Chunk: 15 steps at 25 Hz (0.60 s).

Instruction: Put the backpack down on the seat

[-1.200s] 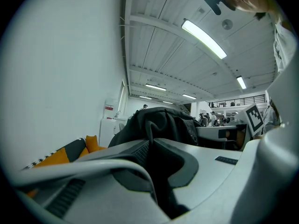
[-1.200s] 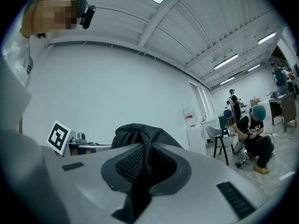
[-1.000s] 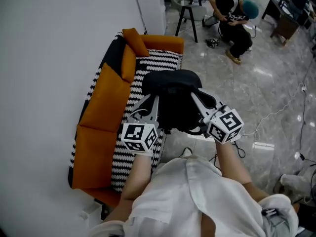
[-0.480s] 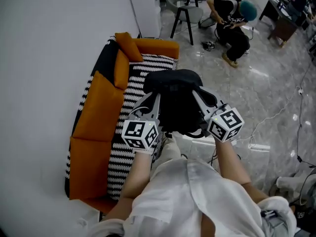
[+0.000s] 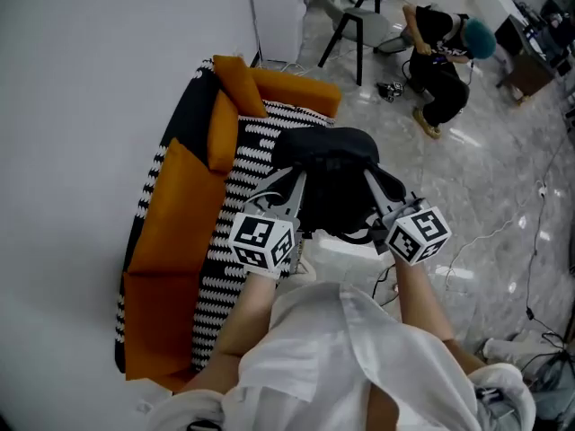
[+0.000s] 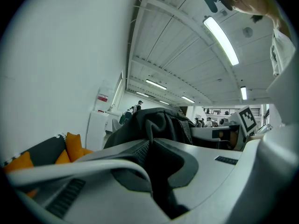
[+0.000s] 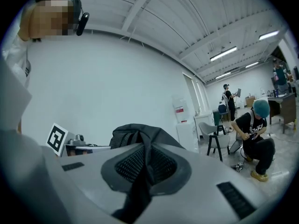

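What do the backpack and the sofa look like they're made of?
The backpack: dark matte woven fabric, likely nylon or polyester; it folds and creases softly. The sofa: soft upholstery, with matte orange cloth cushions and a black-and-white zigzag textile on the seat; the exact fibre can't be told.

No readable text for you here. The black-and-white square-pattern left marker cube (image 5: 262,241) and right marker cube (image 5: 419,234) show coded patterns only, no letters. The small red-and-white wall label (image 7: 180,111) is too small to read.
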Each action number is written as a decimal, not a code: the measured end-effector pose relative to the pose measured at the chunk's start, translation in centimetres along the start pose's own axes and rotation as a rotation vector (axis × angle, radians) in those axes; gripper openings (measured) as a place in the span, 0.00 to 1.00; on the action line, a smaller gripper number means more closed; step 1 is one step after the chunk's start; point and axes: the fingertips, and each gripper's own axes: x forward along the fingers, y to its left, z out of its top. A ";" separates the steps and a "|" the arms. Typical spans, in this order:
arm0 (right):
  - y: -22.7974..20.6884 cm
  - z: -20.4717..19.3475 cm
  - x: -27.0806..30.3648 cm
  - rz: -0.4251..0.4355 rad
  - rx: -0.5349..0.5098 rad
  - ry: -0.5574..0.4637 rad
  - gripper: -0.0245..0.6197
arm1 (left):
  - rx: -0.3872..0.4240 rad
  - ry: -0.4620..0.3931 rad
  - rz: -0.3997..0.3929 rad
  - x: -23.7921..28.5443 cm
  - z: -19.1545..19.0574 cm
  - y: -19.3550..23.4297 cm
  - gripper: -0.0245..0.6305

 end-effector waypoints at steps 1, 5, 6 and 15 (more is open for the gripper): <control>-0.2 0.7 1.2 0.000 -0.002 -0.008 0.10 | 0.009 -0.004 -0.010 0.4 0.8 0.8 0.09; -0.5 3.7 5.1 0.021 -0.025 -0.048 0.10 | 0.050 -0.042 -0.024 1.3 4.2 3.3 0.09; -0.5 4.5 6.0 0.030 -0.035 -0.053 0.10 | 0.054 -0.052 -0.019 1.6 5.1 3.9 0.09; 4.6 4.9 15.9 0.291 -0.097 0.042 0.10 | -0.018 -0.100 0.229 -2.9 6.1 11.6 0.09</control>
